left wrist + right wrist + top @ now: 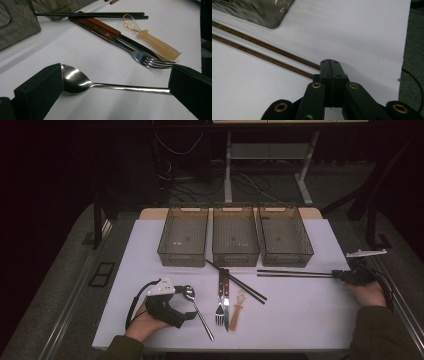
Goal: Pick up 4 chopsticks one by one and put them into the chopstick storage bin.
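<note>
High view showed the left gripper (186, 312) at the lower left of the frame, its fingers (40, 92) spread wide with the spoon (75, 81) lying between them on the white worktop (300, 310), unpinched. The right gripper (336, 275) sat at the right edge, fingers (331, 68) clenched together, touching the ends of 2 brown chopsticks (262, 51) below the 3 bins (235, 237).

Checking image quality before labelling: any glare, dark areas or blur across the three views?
High view: dim, surroundings near black, white table evenly lit. Left gripper view: sharp, bright glare on the spoon bowl and the fork. Right gripper view: near black jaws soft, chopsticks fairly sharp, reflections on the clear bin.
</note>
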